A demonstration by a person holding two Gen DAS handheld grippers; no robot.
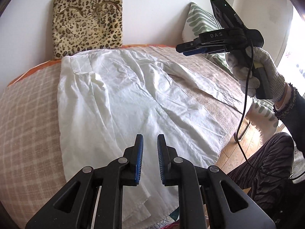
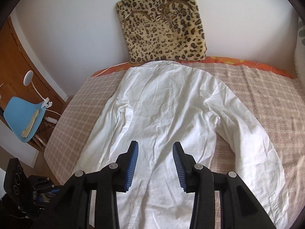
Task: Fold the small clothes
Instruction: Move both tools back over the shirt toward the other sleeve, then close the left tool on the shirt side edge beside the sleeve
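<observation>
A white long-sleeved shirt (image 2: 162, 110) lies spread back-up on the checked bedspread (image 2: 266, 99), collar toward the wall. One sleeve is folded along its left side; the other sleeve (image 2: 251, 139) stretches out on the right. The shirt also shows in the left wrist view (image 1: 122, 99). My left gripper (image 1: 150, 148) is open and empty, hovering above the shirt's lower hem. My right gripper (image 2: 155, 152) is open and empty above the shirt's lower back. It also shows from the side in the left wrist view (image 1: 187, 50), held high over the bed's right side by a gloved hand (image 1: 253, 70).
A leopard-print cushion (image 2: 164, 22) leans on the wall behind the collar. A green-and-white pillow (image 1: 202, 22) sits at the bed's right end. A blue chair (image 2: 24, 118) and a clip lamp (image 2: 28, 78) stand left of the bed. Wooden floor (image 1: 246, 139) lies past the bed's edge.
</observation>
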